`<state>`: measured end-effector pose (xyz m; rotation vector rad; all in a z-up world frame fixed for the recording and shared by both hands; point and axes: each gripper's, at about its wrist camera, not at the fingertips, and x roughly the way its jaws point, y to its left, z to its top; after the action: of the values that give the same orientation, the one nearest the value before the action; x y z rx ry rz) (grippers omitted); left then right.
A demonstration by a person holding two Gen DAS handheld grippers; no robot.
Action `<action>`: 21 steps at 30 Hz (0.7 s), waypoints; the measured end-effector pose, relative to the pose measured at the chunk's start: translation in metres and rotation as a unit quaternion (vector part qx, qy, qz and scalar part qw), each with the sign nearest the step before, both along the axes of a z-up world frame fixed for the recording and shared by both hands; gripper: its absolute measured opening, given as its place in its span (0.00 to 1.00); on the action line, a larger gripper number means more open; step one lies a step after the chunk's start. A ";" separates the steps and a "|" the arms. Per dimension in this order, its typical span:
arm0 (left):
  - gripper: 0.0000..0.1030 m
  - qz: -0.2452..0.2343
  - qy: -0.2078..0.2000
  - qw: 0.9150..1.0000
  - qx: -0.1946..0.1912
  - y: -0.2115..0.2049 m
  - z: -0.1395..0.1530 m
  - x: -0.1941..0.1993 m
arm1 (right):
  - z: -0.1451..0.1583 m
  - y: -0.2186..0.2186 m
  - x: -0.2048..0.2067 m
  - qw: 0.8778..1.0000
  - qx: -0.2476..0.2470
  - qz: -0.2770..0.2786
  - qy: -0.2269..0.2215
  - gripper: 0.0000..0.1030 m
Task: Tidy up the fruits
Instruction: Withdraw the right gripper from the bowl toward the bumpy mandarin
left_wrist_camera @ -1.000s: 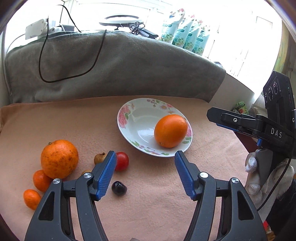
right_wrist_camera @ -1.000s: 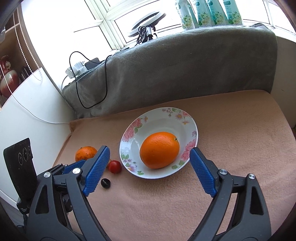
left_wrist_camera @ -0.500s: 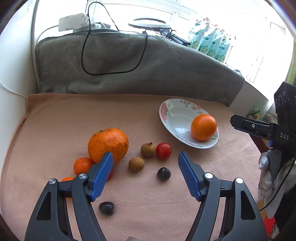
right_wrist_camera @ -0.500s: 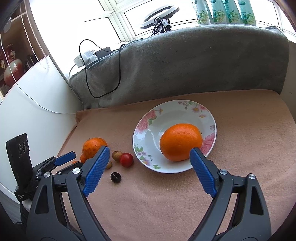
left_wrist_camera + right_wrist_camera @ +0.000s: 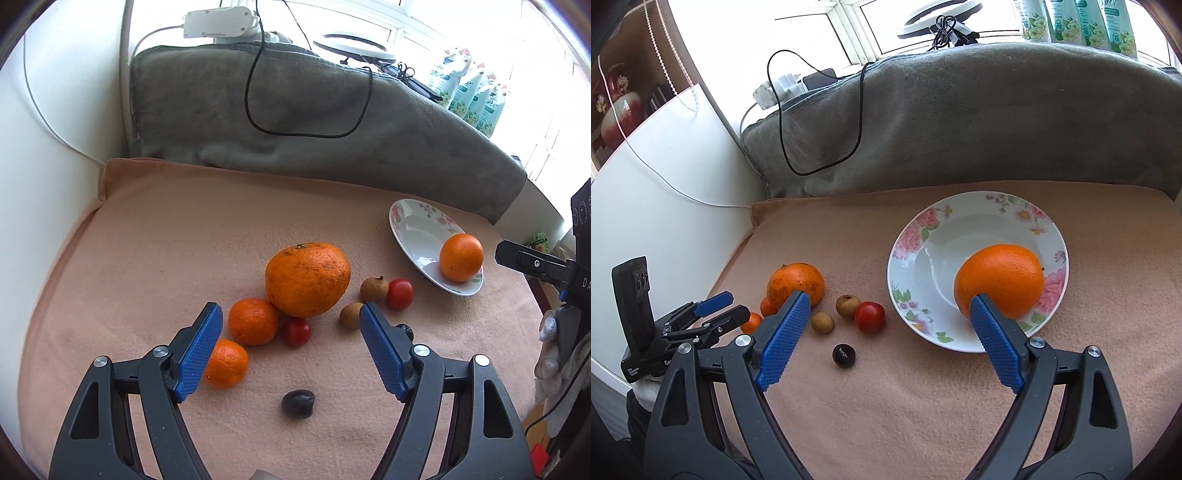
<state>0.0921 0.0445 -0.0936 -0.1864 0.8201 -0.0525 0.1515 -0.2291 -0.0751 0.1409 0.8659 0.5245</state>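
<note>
A floral plate (image 5: 916, 236) holds one orange (image 5: 999, 280) on the peach cloth. In the left wrist view a large mottled orange (image 5: 307, 278), two small mandarins (image 5: 253, 321) (image 5: 226, 363), two cherry tomatoes (image 5: 399, 293) (image 5: 296, 331), two brown longans (image 5: 373, 288) (image 5: 351, 315) and a dark plum (image 5: 298, 403) lie loose on the cloth. My left gripper (image 5: 291, 350) is open and empty, above the small fruits. My right gripper (image 5: 886, 339) is open and empty, near the plate's front rim.
A grey blanket (image 5: 295, 110) with a black cable (image 5: 306, 134) rises behind the cloth. A white wall (image 5: 665, 192) borders the left side. Bottles (image 5: 1075, 18) and a ring light stand on the sill. The plate also shows in the left wrist view (image 5: 413, 229).
My left gripper has swung left, away from the plate, and now faces the loose fruit pile. My right gripper has shifted left a little; both stay open.
</note>
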 end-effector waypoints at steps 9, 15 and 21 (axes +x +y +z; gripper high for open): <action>0.74 0.006 0.008 1.000 0.000 0.012 -0.005 0.001 | -0.003 0.033 0.010 0.999 -0.033 0.028 0.012 0.88; 0.74 0.004 0.011 1.000 -0.001 0.015 -0.008 0.004 | -0.007 0.044 0.018 0.999 -0.027 0.036 0.019 0.89; 0.74 0.005 0.017 1.000 -0.005 0.020 -0.013 0.008 | -0.013 0.057 0.025 0.998 -0.025 0.051 0.030 0.89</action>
<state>0.1000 0.0643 -0.1068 -0.2016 0.8528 -0.0454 0.1764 -0.1718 -0.0878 0.0682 0.9480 0.5954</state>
